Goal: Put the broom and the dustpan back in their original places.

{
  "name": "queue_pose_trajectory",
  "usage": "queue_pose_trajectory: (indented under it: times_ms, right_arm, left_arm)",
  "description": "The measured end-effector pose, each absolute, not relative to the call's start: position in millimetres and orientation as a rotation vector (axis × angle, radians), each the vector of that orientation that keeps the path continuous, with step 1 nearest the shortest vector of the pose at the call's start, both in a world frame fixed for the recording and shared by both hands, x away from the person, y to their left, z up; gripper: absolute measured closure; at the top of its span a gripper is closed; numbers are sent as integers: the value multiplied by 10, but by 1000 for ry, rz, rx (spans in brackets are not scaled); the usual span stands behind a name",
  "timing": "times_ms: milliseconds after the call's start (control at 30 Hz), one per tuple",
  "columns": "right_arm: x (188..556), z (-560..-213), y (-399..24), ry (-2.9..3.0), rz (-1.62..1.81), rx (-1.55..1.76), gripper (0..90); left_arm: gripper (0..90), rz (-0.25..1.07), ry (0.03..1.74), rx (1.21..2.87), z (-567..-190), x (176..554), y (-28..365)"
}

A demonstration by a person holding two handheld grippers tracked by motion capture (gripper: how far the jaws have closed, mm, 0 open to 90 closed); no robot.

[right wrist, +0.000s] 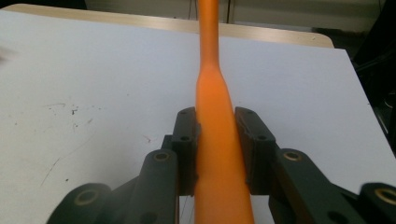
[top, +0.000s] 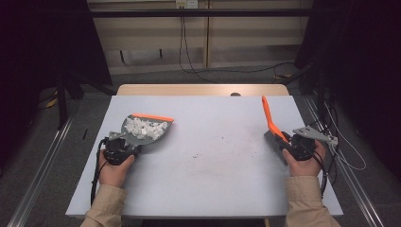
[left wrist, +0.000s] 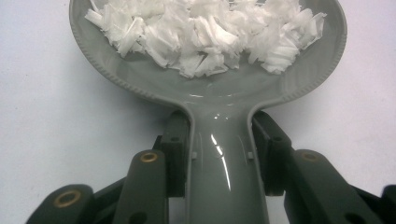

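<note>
Dustpan and hand brush held in two hand-held grippers above a white table.

The grey dustpan (top: 144, 128), edged in orange at its lip, is held at about 9 o'clock on the table (top: 208, 179), its handle clamped between the jaws of the left gripper (top: 124, 143); in the left gripper view the handle (left wrist: 224, 168) is seen pressed from both sides by the pads. A heap of white paper shreds (left wrist: 210, 32) is carried in the pan. At about 3 o'clock, the brush (top: 273, 127) is gripped by the right gripper (top: 289, 144), whose jaws are closed on its orange handle (right wrist: 215, 130); the handle is directed toward 12 o'clock and the grey bristles (top: 273, 142) lie just beside the gripper. Faint dark specks (top: 222, 146) are visible on the table between the two tools, well apart from both.
</note>
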State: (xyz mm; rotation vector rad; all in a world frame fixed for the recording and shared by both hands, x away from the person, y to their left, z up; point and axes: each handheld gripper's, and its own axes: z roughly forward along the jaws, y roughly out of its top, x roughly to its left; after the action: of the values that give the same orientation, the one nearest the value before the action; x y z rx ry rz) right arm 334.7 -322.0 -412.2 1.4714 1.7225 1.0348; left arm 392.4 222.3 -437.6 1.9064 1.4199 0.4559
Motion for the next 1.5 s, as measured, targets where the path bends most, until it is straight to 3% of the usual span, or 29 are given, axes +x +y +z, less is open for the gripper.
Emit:
queue_pose_trajectory:
  times_ms: [1500]
  right_arm:
    - [3331, -4237, -3170, 1710, 1047, 1560, 697]
  left_arm:
    - [544, 390, 1332, 1904, -4395, 3797, 2087]
